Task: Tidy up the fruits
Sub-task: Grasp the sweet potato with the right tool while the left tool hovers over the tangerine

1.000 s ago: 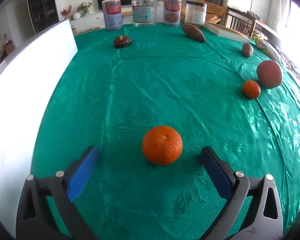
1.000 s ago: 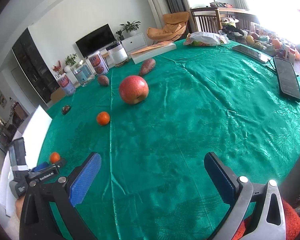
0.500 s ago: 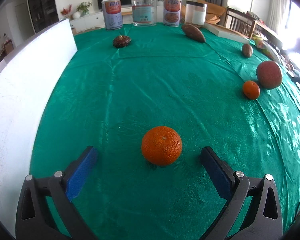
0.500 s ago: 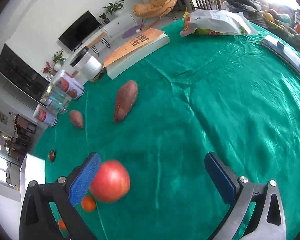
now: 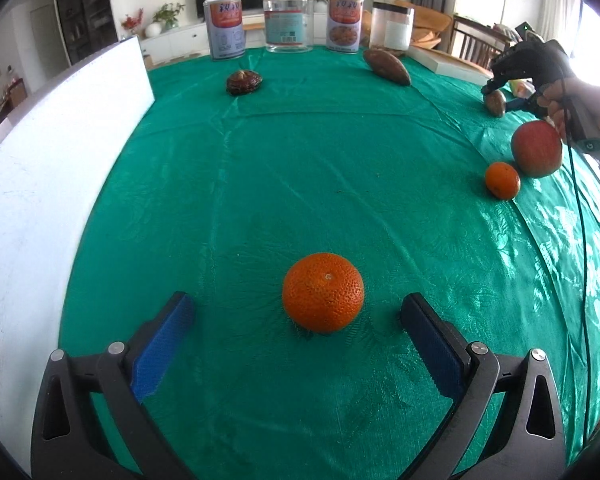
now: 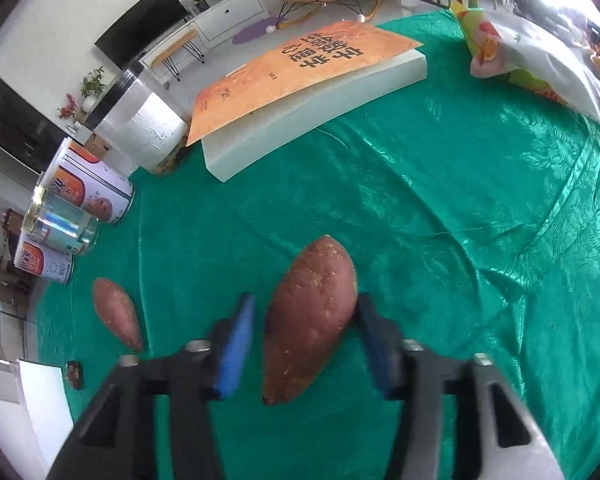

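Note:
A large orange (image 5: 323, 292) sits on the green tablecloth (image 5: 300, 152) between the fingers of my left gripper (image 5: 296, 305), which is open; neither pad touches it. My right gripper (image 6: 304, 320) points down over a reddish sweet potato (image 6: 310, 320) and its jaws are closing on it. The right pad is at the potato's side, while a thin gap shows at the left blue pad (image 6: 238, 340). In the left wrist view that right gripper (image 5: 502, 96) and the hand holding it are at the far right, around the same sweet potato (image 5: 495, 102).
A red apple (image 5: 536, 154) and a small orange (image 5: 502, 180) lie at the right. A second sweet potato (image 6: 116, 312) and a dark brown fruit (image 5: 244, 82) lie nearer the cans (image 5: 224, 26) and jars. A white board (image 5: 60, 152) borders the left; a thick book (image 6: 312, 92) and a snack bag (image 6: 532, 52) lie beyond.
My right gripper swept past the apple to the far sweet potato, tilted down over it, and its jaws narrowed from wide open to almost the potato's width. The left gripper and large orange stayed put.

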`<state>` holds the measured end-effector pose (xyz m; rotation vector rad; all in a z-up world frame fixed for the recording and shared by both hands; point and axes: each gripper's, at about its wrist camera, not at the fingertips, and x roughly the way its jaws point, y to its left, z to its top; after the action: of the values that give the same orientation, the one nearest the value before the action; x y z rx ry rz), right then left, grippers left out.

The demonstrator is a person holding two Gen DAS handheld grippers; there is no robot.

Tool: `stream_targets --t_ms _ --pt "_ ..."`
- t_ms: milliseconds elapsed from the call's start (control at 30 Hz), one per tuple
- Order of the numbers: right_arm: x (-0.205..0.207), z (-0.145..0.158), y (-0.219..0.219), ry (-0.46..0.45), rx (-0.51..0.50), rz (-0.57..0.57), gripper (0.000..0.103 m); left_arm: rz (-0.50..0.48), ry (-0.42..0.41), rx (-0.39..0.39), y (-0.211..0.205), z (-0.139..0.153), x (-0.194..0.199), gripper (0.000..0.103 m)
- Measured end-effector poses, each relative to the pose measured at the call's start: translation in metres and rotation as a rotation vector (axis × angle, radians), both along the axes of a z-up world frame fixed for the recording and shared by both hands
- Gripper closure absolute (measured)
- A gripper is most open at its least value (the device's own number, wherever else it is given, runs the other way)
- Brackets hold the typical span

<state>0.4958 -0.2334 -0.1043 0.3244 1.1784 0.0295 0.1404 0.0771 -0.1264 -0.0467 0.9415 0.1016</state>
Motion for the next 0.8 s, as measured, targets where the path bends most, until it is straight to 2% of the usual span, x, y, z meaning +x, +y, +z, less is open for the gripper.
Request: stream_targets --t_ms 100,233,533,700,800 --pt "-0.012 0.005 -0.006 -0.008 0.018 0.025 0.06 0.0 0.0 0.0 0.0 -0.001 0.0 0.001" --pt "-0.048 0.03 -0.033 -0.079 0.087 -0.001 0.06 0.0 0.0 0.0 0.0 0.0 0.0 0.001" --pt "-0.17 0.062 -0.1 -0.191 0.242 -0.073 0.06 0.0 0.0 -0.001 0.0 0.0 0.001 0.001" --pt "-0.242 0.071 -0.105 -0.183 0.275 -0.008 0.06 0.0 0.0 -0.001 0.0 0.0 0.001 0.001" --pt "-0.278 0.062 -0.087 -0.111 0.317 0.083 0.06 0.0 0.001 -0.001 0.0 0.0 0.001 0.001"
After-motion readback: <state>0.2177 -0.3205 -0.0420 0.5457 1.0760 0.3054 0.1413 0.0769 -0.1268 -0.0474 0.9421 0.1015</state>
